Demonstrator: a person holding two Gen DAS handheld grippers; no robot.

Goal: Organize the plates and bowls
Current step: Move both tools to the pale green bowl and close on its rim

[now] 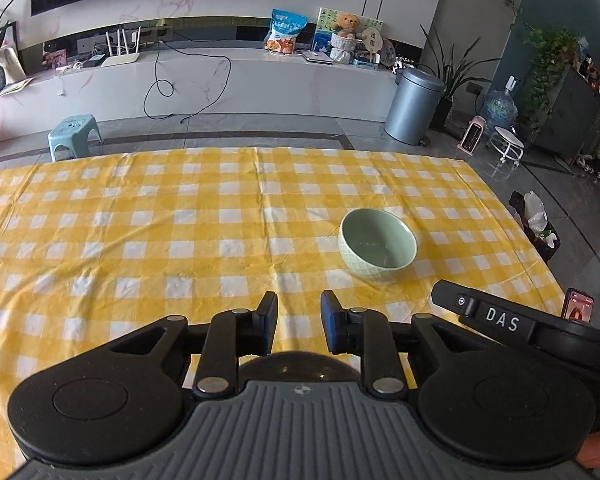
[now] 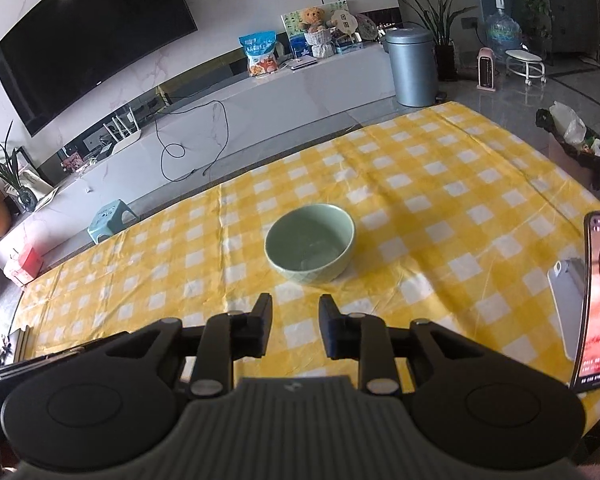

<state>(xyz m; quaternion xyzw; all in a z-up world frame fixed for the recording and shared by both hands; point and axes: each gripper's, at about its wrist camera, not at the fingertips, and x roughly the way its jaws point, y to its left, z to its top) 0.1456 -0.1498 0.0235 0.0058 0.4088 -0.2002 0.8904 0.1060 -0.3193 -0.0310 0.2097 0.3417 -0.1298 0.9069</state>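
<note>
Both handheld grippers hover over a table draped in a yellow-and-white checked tablecloth [image 1: 140, 240], with bare cloth directly under and ahead of the fingertips. The left gripper [image 1: 299, 300] has its jaws a narrow gap apart, holding and touching nothing; the right gripper [image 2: 295, 302] likewise shows a small gap between its fingers, nothing in it. In the left view the other gripper's black arm, lettered "DAS", juts in just right of the fingers.

Ahead of the right gripper's fingertips, clear of them, a round pale-green ceramic bowl with a diamond-patterned outside [image 2: 310, 243] stands upright on the cloth, mouth up; being round, it has no long axis. From the left gripper the same bowl [image 1: 378, 245] lies ahead and to the right of the fingers.

Right of the right fingers, near the table's edge, a lit smartphone [image 2: 598, 300] stands propped. Open cloth runs beyond the bowl to the far edge, then grey floor.
</note>
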